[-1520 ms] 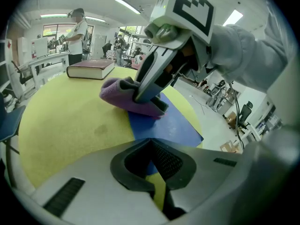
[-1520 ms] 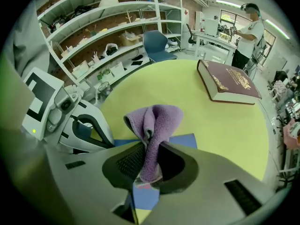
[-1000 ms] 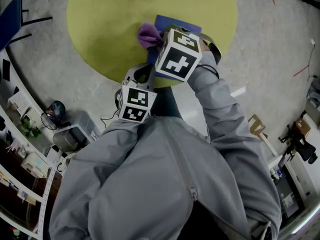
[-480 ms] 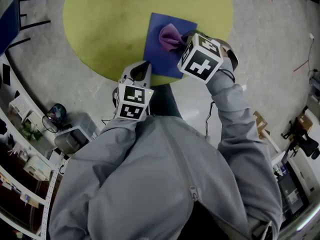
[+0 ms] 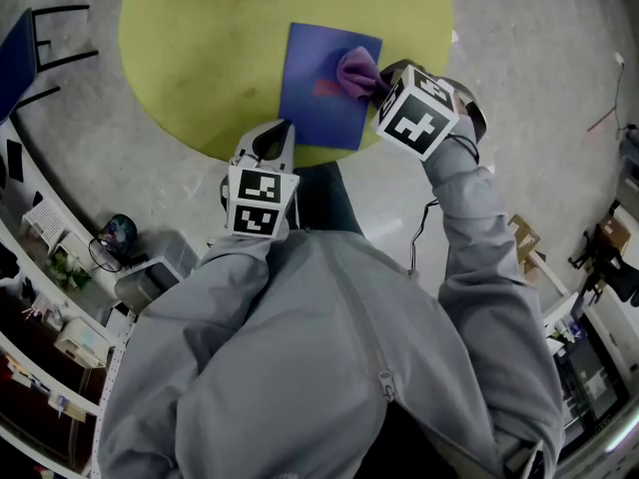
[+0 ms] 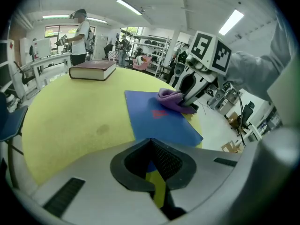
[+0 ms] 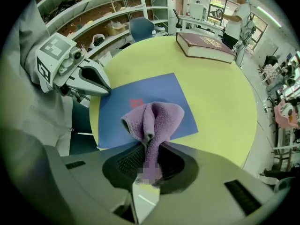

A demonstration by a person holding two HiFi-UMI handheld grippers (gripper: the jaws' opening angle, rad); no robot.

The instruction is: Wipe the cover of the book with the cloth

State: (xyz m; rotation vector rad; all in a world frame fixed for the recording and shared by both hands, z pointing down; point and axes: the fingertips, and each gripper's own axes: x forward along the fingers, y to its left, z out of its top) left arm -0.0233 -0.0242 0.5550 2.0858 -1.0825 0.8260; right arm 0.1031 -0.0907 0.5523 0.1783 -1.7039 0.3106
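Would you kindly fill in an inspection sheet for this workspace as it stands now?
Surface: round yellow table, faint dark stain.
Job's things: blue book flat near the table's edge; purple cloth resting on its cover.
Clutter: thick dark-red book at the far edge.
Grippers: left gripper jaws together, tip at the blue book's near corner; right gripper jaws shut on the cloth.
Cables: thin dark cable on the floor by the right sleeve.
Surroundings: shelving, blue chair, a person standing beyond the table.
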